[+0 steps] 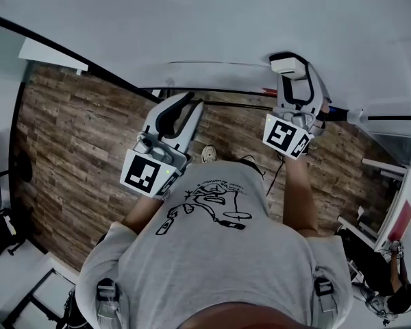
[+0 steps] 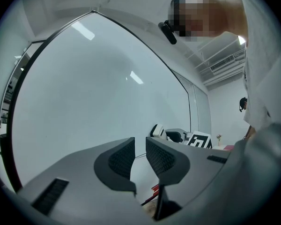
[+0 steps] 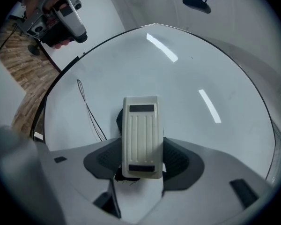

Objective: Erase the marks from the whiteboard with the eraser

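Note:
The whiteboard fills the top of the head view. My right gripper is shut on a cream ribbed eraser and holds it up to the board's lower part. In the right gripper view the eraser sits clamped between the jaws of that gripper, its dark felt toward the whiteboard. Thin black marks run down the board just left of it. My left gripper hangs lower, off the board, shut with nothing in it. Its pads leave a thin slit, facing the whiteboard.
A black frame edge bounds the board's bottom. Brown wood-plank floor lies below it. White furniture and another person are at the lower right. The person's grey shirt fills the lower middle.

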`<action>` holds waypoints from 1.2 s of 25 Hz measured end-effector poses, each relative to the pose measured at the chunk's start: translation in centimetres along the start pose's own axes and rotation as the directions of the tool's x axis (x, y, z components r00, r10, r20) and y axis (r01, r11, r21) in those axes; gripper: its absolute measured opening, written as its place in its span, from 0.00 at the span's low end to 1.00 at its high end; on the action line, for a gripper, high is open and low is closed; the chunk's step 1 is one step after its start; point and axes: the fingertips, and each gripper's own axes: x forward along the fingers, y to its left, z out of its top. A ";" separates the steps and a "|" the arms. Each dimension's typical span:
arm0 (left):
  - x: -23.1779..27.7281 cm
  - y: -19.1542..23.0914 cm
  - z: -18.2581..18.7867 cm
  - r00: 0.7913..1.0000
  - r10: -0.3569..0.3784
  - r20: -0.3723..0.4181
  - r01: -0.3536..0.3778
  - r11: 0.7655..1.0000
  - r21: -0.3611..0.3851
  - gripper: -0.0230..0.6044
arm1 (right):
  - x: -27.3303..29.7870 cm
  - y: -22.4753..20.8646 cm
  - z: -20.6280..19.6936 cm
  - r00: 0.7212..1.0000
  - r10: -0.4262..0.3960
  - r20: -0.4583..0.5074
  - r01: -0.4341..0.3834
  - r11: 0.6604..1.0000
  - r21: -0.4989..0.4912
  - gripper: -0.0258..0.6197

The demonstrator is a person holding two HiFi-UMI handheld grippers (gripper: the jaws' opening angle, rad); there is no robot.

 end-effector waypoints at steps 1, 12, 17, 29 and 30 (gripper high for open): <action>0.0 0.1 0.0 1.000 0.000 0.000 0.000 1.000 0.002 0.17 | 0.0 0.2 0.0 1.000 0.000 0.002 0.000 1.000 -0.001 0.44; -0.5 0.9 0.0 1.000 0.024 -0.005 -0.024 1.000 0.010 0.17 | 0.7 3.9 -0.3 1.000 0.012 0.019 -0.011 0.999 -0.032 0.44; -0.8 0.8 -0.2 0.999 0.036 -0.011 -0.036 0.999 0.008 0.17 | 0.7 5.1 -0.5 1.000 0.011 0.028 -0.010 0.999 -0.047 0.44; -1.3 1.0 -0.3 0.999 0.041 -0.008 -0.040 0.999 0.007 0.17 | 0.9 9.4 -0.7 0.997 0.067 0.033 -0.063 0.992 -0.106 0.44; -1.4 1.1 -0.3 0.999 0.042 -0.008 -0.041 0.999 0.007 0.17 | 0.9 10.1 -0.8 0.996 0.081 0.029 -0.077 0.990 -0.116 0.44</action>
